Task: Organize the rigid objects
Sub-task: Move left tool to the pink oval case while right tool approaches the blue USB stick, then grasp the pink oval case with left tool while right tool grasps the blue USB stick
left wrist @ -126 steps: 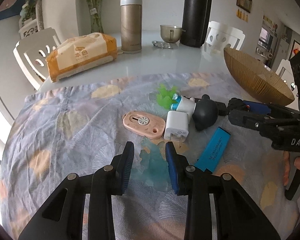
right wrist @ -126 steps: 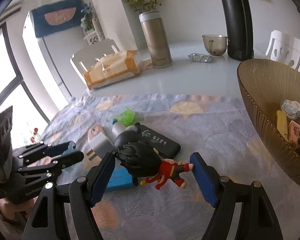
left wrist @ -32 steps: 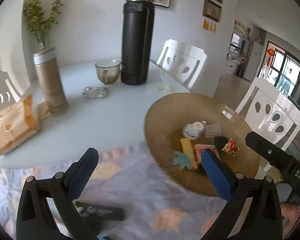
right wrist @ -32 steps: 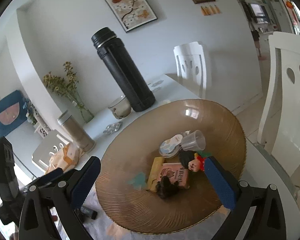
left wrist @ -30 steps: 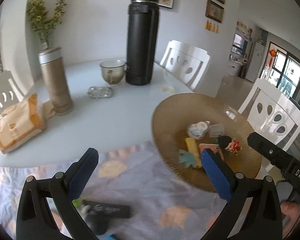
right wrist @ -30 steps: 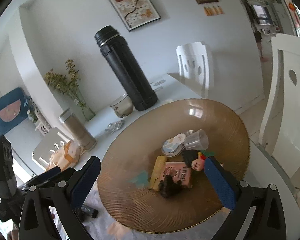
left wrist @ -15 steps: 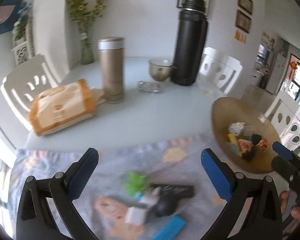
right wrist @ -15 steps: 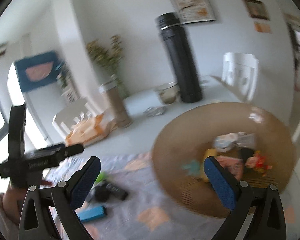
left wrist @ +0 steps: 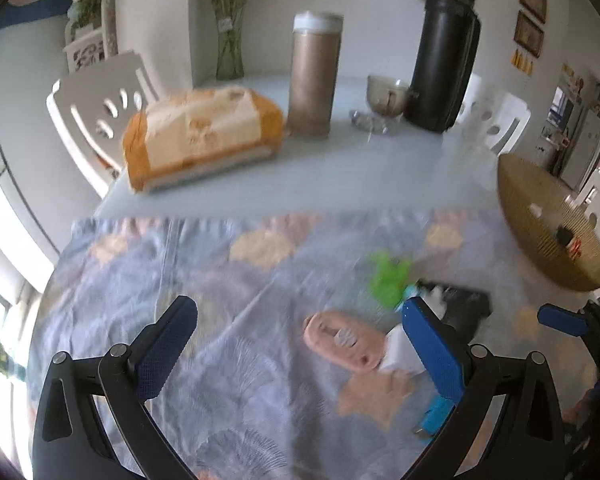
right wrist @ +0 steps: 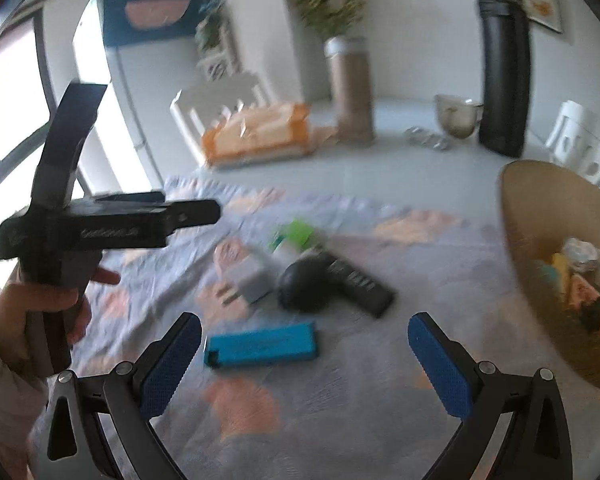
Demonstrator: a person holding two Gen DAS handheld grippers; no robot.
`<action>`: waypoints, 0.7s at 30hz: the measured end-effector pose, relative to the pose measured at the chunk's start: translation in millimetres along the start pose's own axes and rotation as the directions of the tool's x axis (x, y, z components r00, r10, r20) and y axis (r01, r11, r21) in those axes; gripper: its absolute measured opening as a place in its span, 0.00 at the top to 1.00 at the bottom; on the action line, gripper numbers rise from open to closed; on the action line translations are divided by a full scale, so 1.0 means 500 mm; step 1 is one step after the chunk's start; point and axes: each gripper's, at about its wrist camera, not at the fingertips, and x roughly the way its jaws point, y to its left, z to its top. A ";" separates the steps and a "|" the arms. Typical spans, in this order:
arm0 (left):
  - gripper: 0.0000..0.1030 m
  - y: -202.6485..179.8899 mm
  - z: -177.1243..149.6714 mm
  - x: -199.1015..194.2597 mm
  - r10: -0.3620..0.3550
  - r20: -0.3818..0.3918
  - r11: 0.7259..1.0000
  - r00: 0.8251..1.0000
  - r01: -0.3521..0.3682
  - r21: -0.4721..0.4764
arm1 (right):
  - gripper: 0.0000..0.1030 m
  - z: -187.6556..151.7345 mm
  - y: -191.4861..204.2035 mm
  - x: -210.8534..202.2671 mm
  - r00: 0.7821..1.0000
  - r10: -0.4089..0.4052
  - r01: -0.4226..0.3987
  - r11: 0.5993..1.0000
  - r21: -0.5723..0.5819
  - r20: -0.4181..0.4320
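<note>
Both tools hovering empty over the cloth, lining up the next pick

We are holding the left tool and the right tool spread wide with nothing between their pads, above the patterned cloth on the counter. Just ahead of the right tool lies the blue box; beyond it sit the black round piece and the white charger. The pink case lies ahead of the left tool, toward its right pad. The woven bowl, far right, already holds items. We are judging it best to slow down, since both views are blurred, then straddle the blue box across its narrow width.
</note>
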 end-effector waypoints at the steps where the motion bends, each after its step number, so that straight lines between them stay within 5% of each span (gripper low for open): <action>1: 0.00 0.005 -0.007 0.008 -0.001 -0.016 1.000 1.000 0.001 -0.002 | 0.00 -0.005 0.012 0.012 1.000 -0.004 0.003 1.000 -0.021 -0.021; 10: 0.00 -0.005 -0.049 0.064 -0.031 -0.117 0.992 0.993 0.045 0.118 | 0.00 -0.023 0.049 0.101 0.982 -0.036 0.010 0.990 -0.140 -0.187; 14: 0.00 -0.037 -0.059 0.065 -0.015 -0.124 0.980 0.992 0.039 0.195 | 0.00 -0.019 0.050 0.106 0.981 -0.049 0.022 0.989 -0.146 -0.186; 21: 0.00 -0.034 -0.050 0.078 -0.008 -0.124 0.990 0.992 0.025 0.140 | 0.00 -0.010 0.054 0.112 0.980 -0.065 0.039 0.990 -0.137 -0.187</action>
